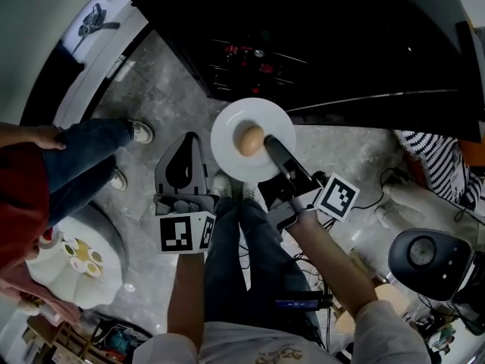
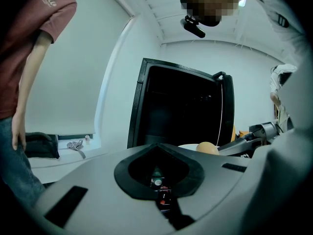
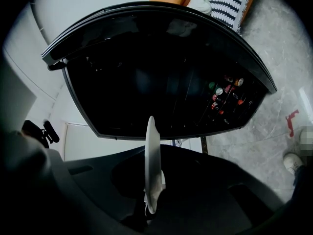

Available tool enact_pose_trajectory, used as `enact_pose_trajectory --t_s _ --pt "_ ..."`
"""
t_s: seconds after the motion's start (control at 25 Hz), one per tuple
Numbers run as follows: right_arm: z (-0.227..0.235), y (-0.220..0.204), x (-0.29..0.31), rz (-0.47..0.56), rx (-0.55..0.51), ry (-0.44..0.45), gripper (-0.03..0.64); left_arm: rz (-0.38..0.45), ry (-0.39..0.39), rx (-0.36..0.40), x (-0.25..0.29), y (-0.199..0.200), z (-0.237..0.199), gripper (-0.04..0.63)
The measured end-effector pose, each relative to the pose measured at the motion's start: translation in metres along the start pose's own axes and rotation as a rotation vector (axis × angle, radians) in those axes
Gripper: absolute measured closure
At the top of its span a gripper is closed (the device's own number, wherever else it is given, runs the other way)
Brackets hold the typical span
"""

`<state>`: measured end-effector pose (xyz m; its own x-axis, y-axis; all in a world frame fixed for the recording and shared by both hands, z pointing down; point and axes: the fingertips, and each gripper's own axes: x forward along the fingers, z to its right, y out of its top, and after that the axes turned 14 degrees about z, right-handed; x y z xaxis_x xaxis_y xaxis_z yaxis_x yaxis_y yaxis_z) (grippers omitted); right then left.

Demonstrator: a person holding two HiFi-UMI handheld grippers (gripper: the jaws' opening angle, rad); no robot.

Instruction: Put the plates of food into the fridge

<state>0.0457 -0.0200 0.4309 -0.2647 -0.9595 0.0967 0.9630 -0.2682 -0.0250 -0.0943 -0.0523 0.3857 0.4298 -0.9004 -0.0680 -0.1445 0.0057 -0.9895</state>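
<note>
A white plate [image 1: 233, 158] carries a round tan bun [image 1: 251, 139]. My right gripper [image 1: 274, 149] is shut on the plate's right rim and holds it level above the floor. In the right gripper view the plate [image 3: 150, 151] shows edge-on between the jaws. The black fridge [image 1: 318, 36] stands just beyond, with bottles dimly seen inside [image 3: 225, 94]. I cannot tell whether its door is open. My left gripper [image 1: 188, 138] hangs to the left of the plate, shut, with nothing in it. From the left gripper view [image 2: 157, 145] the bun [image 2: 207, 148] and fridge [image 2: 181, 106] lie ahead.
A person in a red shirt and jeans [image 1: 83, 150] stands at the left. A white round stand with small pots [image 1: 76, 268] is at lower left. A black round device [image 1: 428, 260], cables [image 1: 394, 177] and a striped cushion [image 1: 432, 154] lie to the right.
</note>
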Motion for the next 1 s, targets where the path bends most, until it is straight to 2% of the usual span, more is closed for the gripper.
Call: enact_pose_trajectory --t_s 1.0 --pt "0.018 0.021 0.052 0.037 -0.023 -0.007 0.598 -0.025 -0.012 0.009 0.028 -0.027 -0.006 0.588"
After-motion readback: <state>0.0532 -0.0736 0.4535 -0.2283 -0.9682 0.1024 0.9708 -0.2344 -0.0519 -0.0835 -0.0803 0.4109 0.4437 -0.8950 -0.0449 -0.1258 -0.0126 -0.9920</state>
